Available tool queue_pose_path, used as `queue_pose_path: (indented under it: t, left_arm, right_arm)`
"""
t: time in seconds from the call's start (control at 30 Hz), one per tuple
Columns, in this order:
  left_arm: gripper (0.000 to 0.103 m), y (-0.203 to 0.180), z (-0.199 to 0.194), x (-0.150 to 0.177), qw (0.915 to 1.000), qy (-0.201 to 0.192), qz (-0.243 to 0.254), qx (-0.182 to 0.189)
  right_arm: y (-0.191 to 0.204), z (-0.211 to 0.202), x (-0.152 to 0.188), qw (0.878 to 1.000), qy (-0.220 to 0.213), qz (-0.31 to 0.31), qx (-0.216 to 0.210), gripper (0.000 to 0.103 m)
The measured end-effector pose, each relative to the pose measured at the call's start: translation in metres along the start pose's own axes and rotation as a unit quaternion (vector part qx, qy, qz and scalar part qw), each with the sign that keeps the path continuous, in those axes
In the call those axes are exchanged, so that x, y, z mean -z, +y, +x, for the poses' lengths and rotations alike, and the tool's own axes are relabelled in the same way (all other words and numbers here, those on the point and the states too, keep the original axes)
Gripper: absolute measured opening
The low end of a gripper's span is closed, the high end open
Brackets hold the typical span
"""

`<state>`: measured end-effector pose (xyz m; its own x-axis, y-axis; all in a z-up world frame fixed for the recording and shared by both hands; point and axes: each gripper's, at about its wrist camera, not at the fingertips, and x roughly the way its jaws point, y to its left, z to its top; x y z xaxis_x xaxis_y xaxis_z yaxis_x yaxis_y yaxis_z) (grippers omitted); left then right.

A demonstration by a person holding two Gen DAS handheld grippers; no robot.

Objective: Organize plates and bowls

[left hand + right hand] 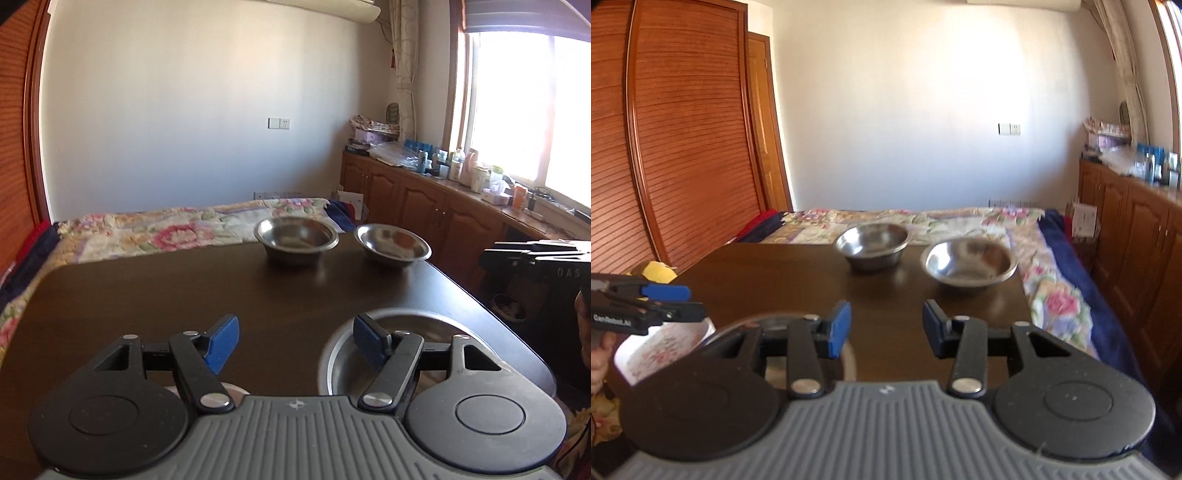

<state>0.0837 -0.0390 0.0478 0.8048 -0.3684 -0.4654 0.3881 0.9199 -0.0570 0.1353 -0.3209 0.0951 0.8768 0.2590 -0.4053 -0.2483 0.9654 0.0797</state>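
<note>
Two steel bowls stand at the far edge of the dark table (147, 295): one on the left (296, 237) (872, 243) and one on the right (392, 244) (970, 264). A steel plate (424, 332) lies at the near right, under my left gripper's right finger. My left gripper (295, 345) is open and empty above the table. My right gripper (886, 328) is open and empty; a steel plate rim (764, 319) shows under its left finger. A white floral plate (665, 349) lies at the near left, under the left gripper (670, 304) seen from the side.
A bed with a floral quilt (166, 229) lies behind the table. Wooden cabinets (424, 199) with bottles run along the right wall under a window. A wooden wardrobe (683, 129) stands on the left. A yellow object (659, 271) sits beyond the table's left edge.
</note>
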Motion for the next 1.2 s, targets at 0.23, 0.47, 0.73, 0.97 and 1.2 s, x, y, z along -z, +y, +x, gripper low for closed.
queue_pose_path:
  t: [0.23, 0.47, 0.73, 0.97, 1.2]
  left_arm:
    - [0.08, 0.01, 0.019, -0.021, 0.9999, 0.001, 0.012, -0.008]
    - [0.081, 0.008, 0.048, -0.041, 0.9995, -0.002, 0.032, -0.003]
    - [0.081, 0.007, 0.095, -0.064, 0.9992, 0.011, 0.036, 0.014]
    - [0.066, 0.018, 0.14, -0.074, 0.9991, 0.036, 0.012, 0.021]
    - [0.054, 0.029, 0.18, -0.078, 0.9981, 0.061, -0.008, 0.01]
  right_arm:
    - [-0.007, 0.016, -0.029, 1.0, -0.004, -0.02, -0.014, 0.054]
    - [-0.013, 0.042, -0.048, 0.999, 0.003, -0.03, -0.029, 0.054]
    - [-0.014, 0.087, -0.054, 0.998, 0.029, -0.04, -0.045, 0.054]
    - [-0.017, 0.121, -0.058, 0.996, 0.053, -0.048, -0.053, 0.049]
    - [-0.021, 0.161, -0.066, 0.994, 0.08, -0.043, -0.068, 0.042]
